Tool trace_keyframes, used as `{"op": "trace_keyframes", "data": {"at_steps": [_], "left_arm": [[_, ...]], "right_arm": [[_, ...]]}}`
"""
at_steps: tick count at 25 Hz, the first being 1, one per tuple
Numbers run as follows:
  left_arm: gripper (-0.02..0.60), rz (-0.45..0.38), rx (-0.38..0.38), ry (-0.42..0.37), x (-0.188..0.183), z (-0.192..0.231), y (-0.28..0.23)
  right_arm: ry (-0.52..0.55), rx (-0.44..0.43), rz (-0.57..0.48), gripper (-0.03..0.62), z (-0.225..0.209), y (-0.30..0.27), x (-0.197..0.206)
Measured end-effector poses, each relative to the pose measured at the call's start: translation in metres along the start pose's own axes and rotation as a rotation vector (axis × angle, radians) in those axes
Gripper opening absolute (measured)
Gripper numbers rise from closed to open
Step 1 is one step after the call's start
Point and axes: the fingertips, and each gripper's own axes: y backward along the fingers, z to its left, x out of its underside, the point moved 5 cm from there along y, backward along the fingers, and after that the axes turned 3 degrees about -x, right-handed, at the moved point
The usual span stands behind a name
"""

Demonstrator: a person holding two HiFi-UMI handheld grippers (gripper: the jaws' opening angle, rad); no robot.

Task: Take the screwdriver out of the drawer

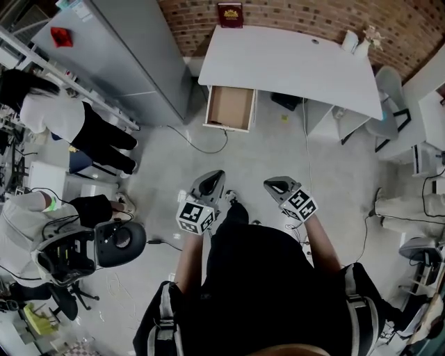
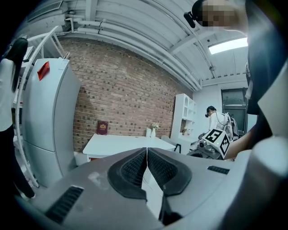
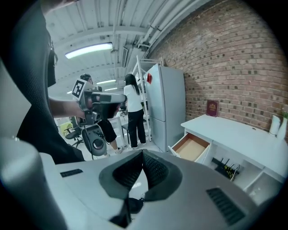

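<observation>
The white desk stands against the brick wall, a few steps ahead of me. Its left drawer is pulled open, and the brown inside shows no screwdriver in the head view. The right gripper view also shows the drawer, seen at an angle, with no tool visible in it. My left gripper is held out in front of my body, its jaws shut with nothing between the pads. My right gripper is beside it, also shut and empty. Both are well short of the desk.
A tall grey cabinet stands left of the desk. Two people and an office chair are at my left. A cable lies on the floor before the drawer. A red book stands on the desk, and white furniture is at right.
</observation>
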Motion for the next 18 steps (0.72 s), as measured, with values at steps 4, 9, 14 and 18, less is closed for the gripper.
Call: {"op": "trace_keyframes", "data": {"at_steps": [4, 9, 14, 18], "left_arm": [[0.018, 0.009, 0.004, 0.010, -0.002, 0.020, -0.016], [0.018, 0.013, 0.006, 0.026, -0.004, 0.048, -0.032], [0.018, 0.004, -0.002, 0.045, -0.010, 0.080, -0.044], [0.018, -0.001, -0.010, 0.062, -0.010, 0.104, -0.050]], "right_arm": [[0.000, -0.009, 0.024, 0.055, -0.014, -0.016, -0.007], [0.006, -0.007, 0.050, 0.055, -0.036, -0.035, -0.019], [0.027, -0.002, 0.074, 0.055, -0.057, -0.055, -0.036], [0.041, -0.009, 0.097, 0.055, -0.068, -0.075, -0.046]]}}
